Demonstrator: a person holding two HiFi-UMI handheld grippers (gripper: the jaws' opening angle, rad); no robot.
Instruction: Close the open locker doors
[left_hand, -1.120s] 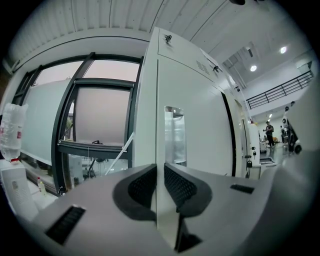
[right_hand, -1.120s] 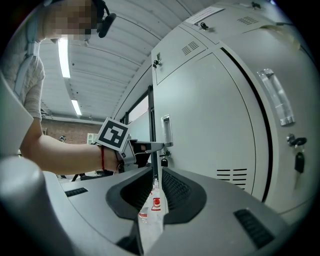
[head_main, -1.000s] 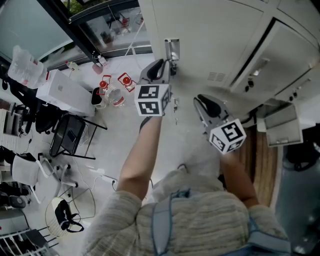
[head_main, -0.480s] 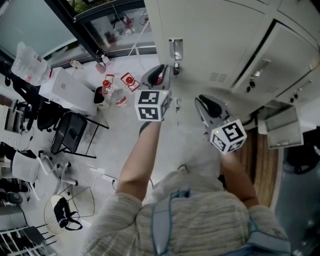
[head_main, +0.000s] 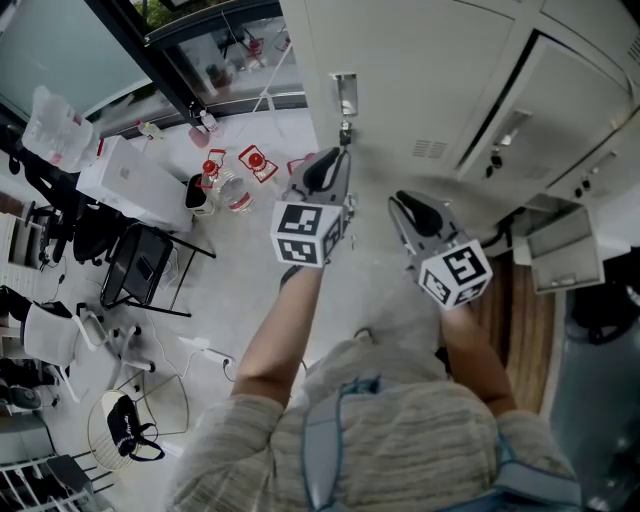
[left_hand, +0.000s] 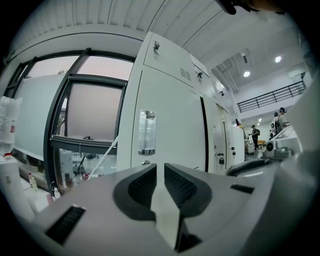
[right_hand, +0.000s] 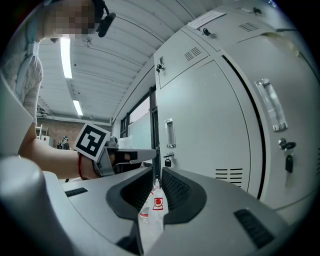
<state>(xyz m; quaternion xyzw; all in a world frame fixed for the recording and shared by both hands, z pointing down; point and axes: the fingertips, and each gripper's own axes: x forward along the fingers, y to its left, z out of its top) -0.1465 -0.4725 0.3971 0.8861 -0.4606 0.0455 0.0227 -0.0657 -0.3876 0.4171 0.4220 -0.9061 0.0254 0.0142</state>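
At the far left a white box (head_main: 135, 180) lies near some clear bottles (head_main: 228, 192) with red caps on the floor. The left tool (head_main: 343, 153) points up at a pale locker door (head_main: 420, 60) that lies shut, its tip just below the door's upright handle (head_main: 345, 93). Its jaws are drawn almost together, with only a thin slit between them, and they hold nothing. The right tool (head_main: 396, 200) hovers just beside it and lower, its jaws likewise nearly closed and empty. Further right, the next locker door (head_main: 575, 95) stands slightly ajar, with a dark gap along its left edge.
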